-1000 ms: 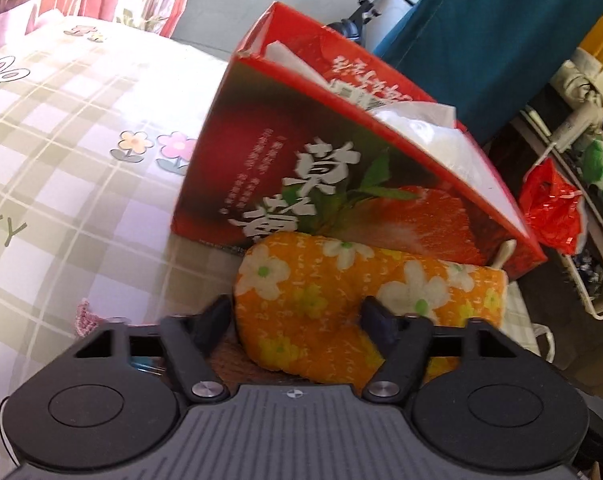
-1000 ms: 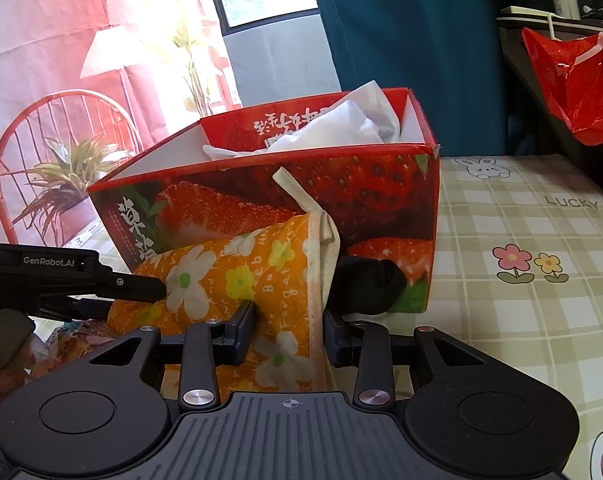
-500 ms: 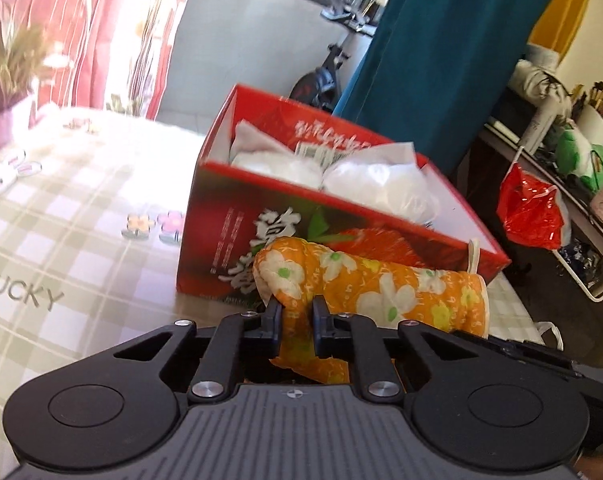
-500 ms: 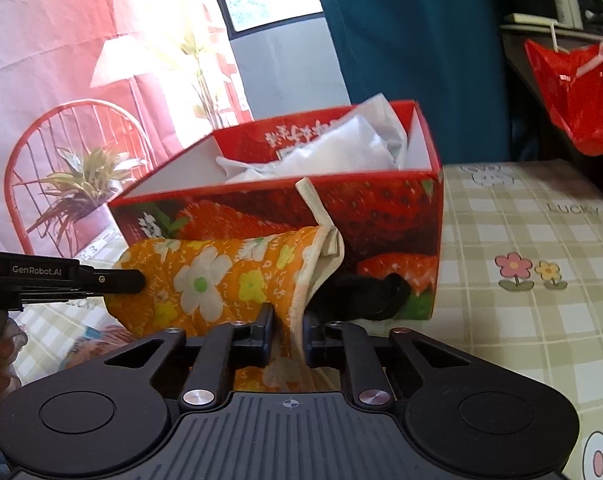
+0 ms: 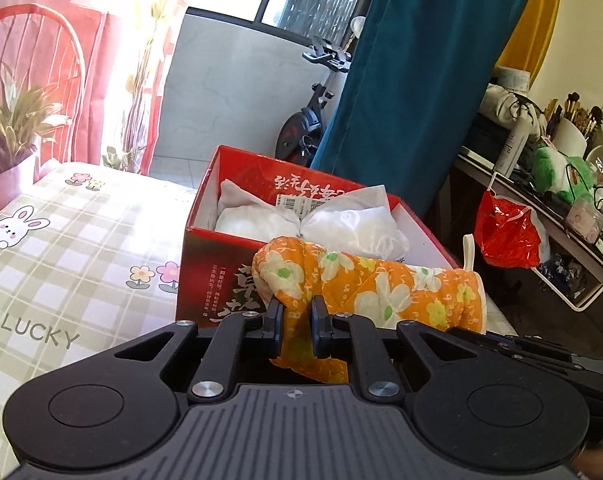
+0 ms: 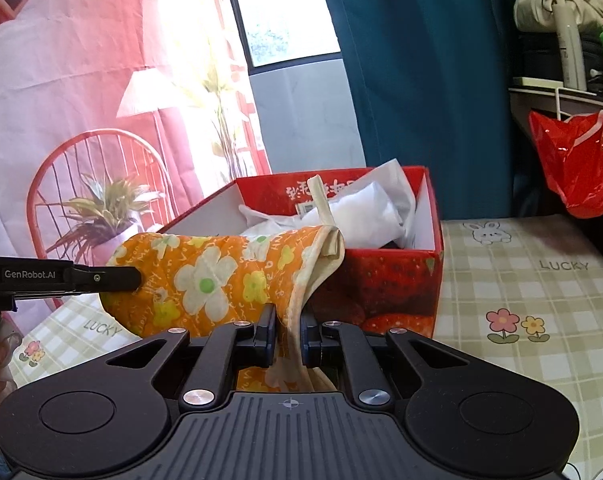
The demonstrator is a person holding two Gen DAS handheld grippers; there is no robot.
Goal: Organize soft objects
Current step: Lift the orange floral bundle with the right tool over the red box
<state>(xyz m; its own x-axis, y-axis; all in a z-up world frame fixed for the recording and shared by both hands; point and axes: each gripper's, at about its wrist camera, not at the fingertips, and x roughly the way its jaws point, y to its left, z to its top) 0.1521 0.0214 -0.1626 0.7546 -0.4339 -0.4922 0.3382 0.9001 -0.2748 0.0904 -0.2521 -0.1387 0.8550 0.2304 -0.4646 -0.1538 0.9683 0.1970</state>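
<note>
An orange oven mitt (image 5: 365,284) with white and yellow flowers hangs in the air in front of the red strawberry box (image 5: 221,276). My left gripper (image 5: 296,312) is shut on its closed fingertip end. My right gripper (image 6: 289,328) is shut on the cream-edged cuff of the oven mitt (image 6: 221,276), whose hanging loop sticks up. In the right wrist view the left gripper (image 6: 113,278) reaches in from the left and grips the mitt's far end. The red strawberry box (image 6: 397,280) holds white plastic-wrapped soft bundles (image 5: 341,224).
A checked tablecloth (image 5: 61,280) with rabbits, flowers and "LUCKY" covers the table. A potted plant (image 5: 9,136) and a red wire chair stand at the left. A teal curtain (image 5: 413,80) hangs behind the box. A red plastic bag (image 5: 505,236) hangs from a cluttered shelf at the right.
Both grippers closed on the mitt's two ends and lifted it off the table, up to about the level of the box's rim.
</note>
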